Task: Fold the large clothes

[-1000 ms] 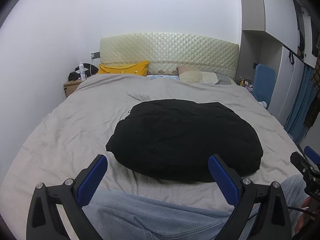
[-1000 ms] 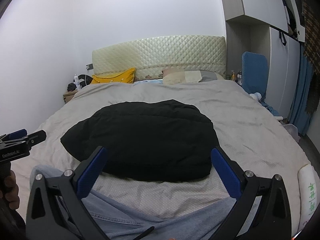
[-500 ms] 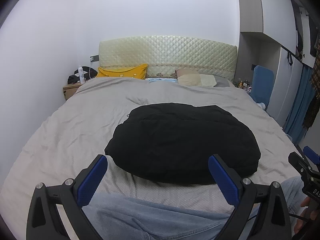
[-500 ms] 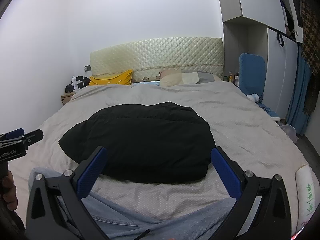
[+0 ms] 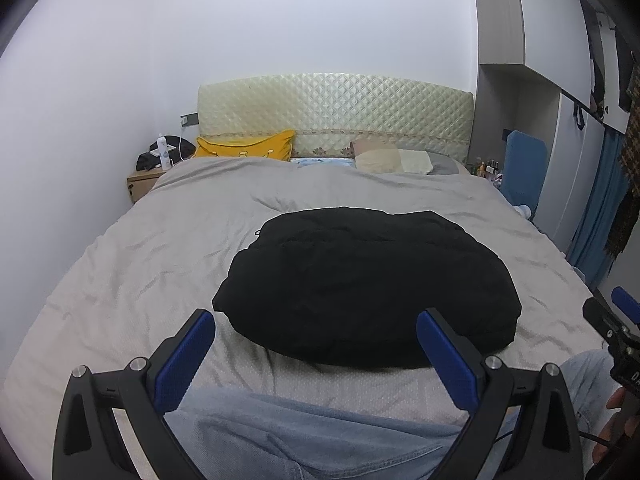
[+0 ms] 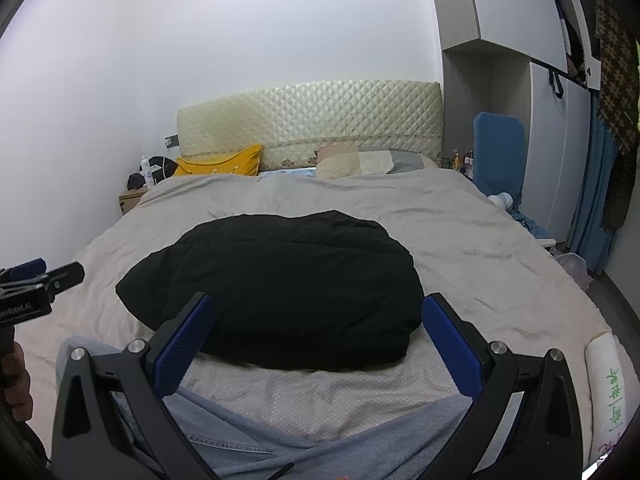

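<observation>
A black padded garment [image 5: 368,284] lies folded into a rounded bundle in the middle of the grey bed [image 5: 132,272]; it also shows in the right wrist view [image 6: 280,292]. My left gripper [image 5: 314,340] is open and empty, held above the near edge of the bed, short of the bundle. My right gripper [image 6: 318,332] is open and empty too, at about the same distance from the bundle. Each gripper shows at the edge of the other's view: the right one [image 5: 616,320] and the left one [image 6: 36,280]. My jeans-clad legs [image 5: 304,436] lie below both.
A quilted headboard [image 5: 336,116], a yellow pillow [image 5: 248,148] and beige pillows [image 5: 392,160] are at the far end. A nightstand [image 5: 142,184] with a bottle stands back left. A blue chair [image 6: 498,152], wardrobe and blue curtain [image 6: 588,216] line the right side.
Both cameras have risen and drawn back a little, so the black bundle sits lower and slightly smaller in view. The bundle itself has not moved. Both grippers stay open.
</observation>
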### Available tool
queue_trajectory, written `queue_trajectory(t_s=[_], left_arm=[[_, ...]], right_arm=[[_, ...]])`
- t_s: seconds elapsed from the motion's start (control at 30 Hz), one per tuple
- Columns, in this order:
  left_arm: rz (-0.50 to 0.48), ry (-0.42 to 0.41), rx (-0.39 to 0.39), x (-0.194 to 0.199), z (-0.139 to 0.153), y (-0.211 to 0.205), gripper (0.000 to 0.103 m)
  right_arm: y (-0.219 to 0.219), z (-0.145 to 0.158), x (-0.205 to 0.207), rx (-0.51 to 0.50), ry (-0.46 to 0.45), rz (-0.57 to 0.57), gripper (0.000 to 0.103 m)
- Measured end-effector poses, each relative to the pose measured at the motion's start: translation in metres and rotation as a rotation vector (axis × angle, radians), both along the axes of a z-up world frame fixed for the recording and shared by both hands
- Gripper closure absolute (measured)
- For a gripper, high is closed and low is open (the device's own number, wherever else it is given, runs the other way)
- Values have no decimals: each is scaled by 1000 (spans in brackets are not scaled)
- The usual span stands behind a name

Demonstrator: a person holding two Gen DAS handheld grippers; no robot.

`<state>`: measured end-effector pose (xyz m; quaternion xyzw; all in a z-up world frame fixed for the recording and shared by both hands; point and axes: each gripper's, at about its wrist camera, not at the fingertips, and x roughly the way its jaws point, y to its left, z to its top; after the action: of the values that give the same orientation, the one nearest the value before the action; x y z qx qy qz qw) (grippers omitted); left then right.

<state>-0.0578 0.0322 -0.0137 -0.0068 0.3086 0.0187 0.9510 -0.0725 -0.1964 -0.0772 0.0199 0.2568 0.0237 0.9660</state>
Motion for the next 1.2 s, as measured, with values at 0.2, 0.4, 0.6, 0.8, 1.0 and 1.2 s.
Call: queue_trajectory(t_s=[0.2, 0.4, 0.6, 0.8, 1.0, 1.2], left_arm=[[-1, 1, -3, -2, 0, 0, 1], [-3, 2, -4, -3, -2, 0, 1], [-10, 13, -8, 0, -6, 0, 1], [-9, 13, -10, 1, -6, 1, 1], [-12, 11, -9, 1, -5, 1, 1], [-17, 9, -11, 0, -6, 1, 1]], right_arm=[[4, 1, -3, 4, -1, 9, 0], [1, 3, -4, 6, -1, 5, 0], [1, 3, -2, 15, 8, 5, 0], [2, 1, -1, 17, 10, -4, 0], [3, 0, -1, 17, 10, -6, 0], [5, -2, -1, 14, 10, -10, 0]])
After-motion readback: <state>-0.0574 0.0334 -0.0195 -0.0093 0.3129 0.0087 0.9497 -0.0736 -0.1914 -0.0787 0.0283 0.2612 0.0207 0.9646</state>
